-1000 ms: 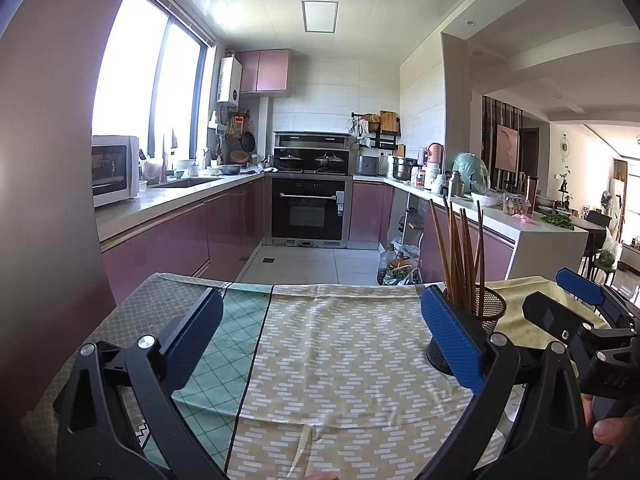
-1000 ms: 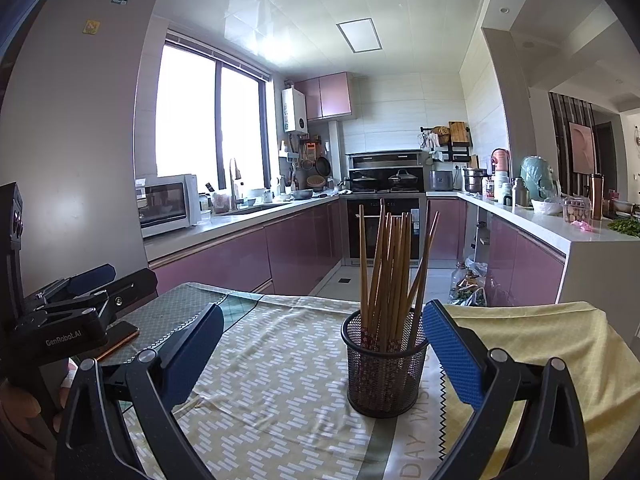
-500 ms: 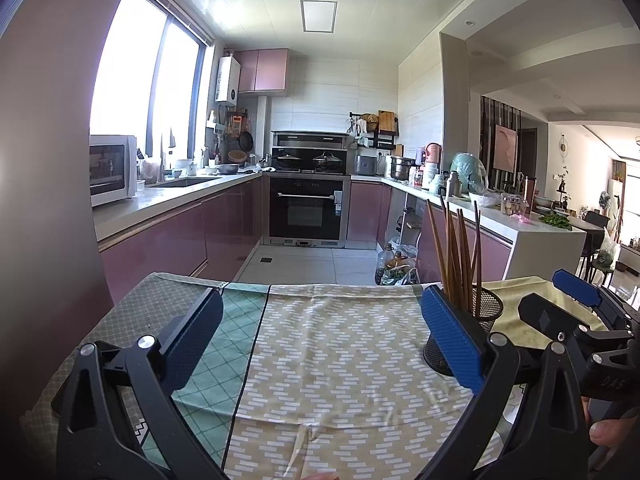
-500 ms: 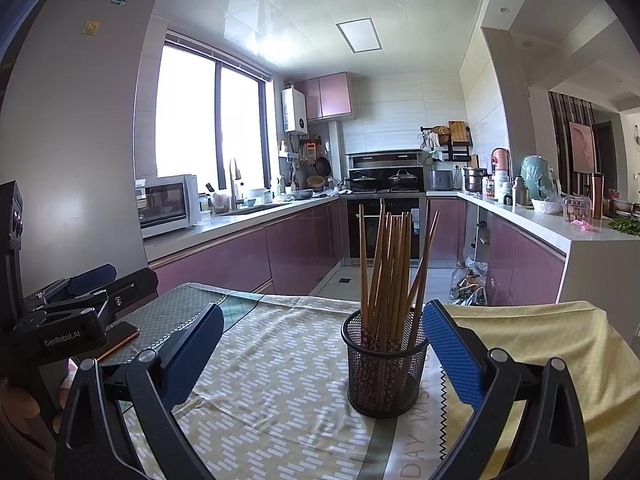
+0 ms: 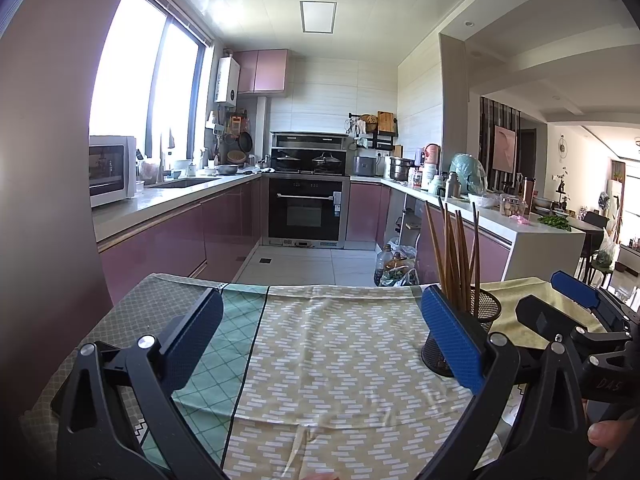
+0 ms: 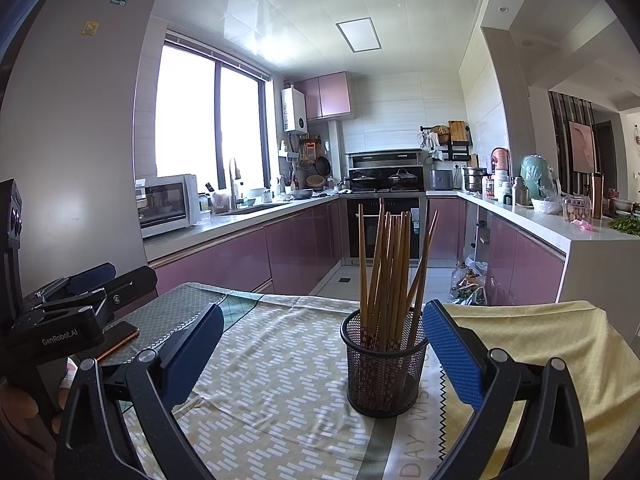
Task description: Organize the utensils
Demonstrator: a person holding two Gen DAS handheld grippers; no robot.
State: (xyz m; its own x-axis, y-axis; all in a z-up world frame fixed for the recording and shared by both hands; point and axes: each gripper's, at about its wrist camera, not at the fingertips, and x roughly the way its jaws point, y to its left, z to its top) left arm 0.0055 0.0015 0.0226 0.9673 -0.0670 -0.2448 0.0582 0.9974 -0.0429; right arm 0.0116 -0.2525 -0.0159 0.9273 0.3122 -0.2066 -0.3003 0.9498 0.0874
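You are holding both tongs spread wide with nothing between the pads. The mesh holder (image 6: 385, 364) is standing upright on the patterned cloth (image 6: 280, 392) covering the tabletop, with the chopsticks (image 6: 390, 264) leaning inside it. Your right tongs (image 6: 320, 354) are framing the holder, just short of it. Your left tongs (image 5: 320, 354) are hanging left of the holder, over bare cloth.
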